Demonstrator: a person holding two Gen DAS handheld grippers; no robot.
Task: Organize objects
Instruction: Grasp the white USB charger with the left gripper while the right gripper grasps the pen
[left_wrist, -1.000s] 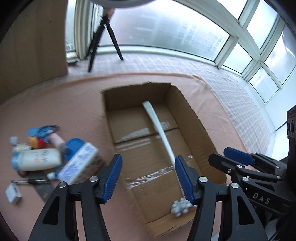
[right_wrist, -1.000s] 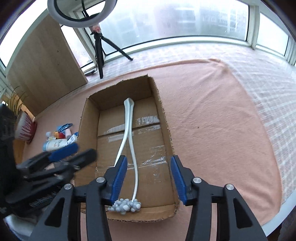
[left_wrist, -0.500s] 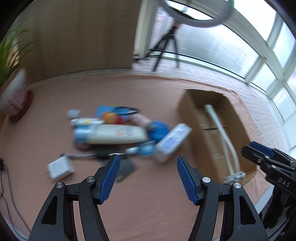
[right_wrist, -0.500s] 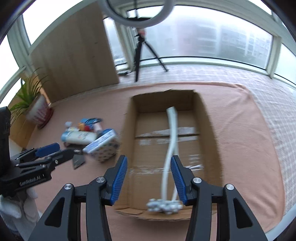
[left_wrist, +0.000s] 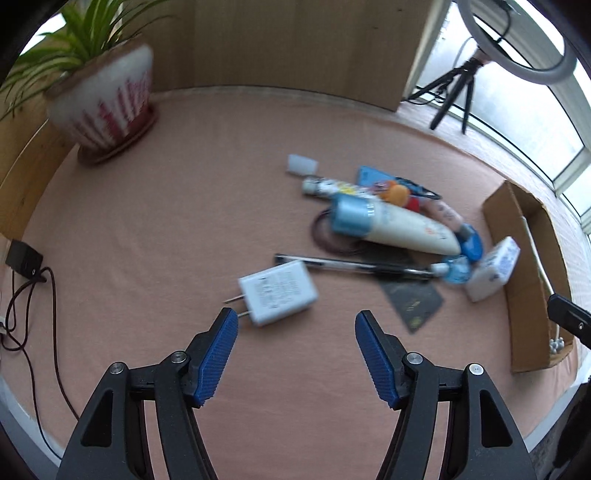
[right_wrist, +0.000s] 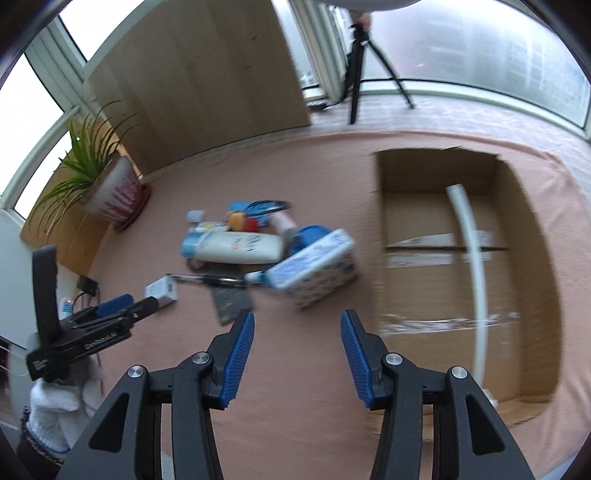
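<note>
Lying just beyond left fingers (left_wrist: 221, 343) — charger (left_wrist: 277, 292)

Home sunroom: bay windows (right_wrist: 480, 48), potted plant (left_wrist: 99, 92), ring-light tripod (left_wrist: 461, 85).

Black tongs (left_wrist: 295, 350), ribbed blue pads (left_wrist: 218, 356), white knit glove (right_wrist: 50, 424)

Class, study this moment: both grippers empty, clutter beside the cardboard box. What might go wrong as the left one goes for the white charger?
1. The white charger lies flat on the cloth; the left gripper has open, empty fingers, which may slip off it or snag its prongs.
2. The pen lies right behind the charger and might get dragged along.
3. The long white wand spans much of the cardboard box, so dropped items may land on it.
</note>
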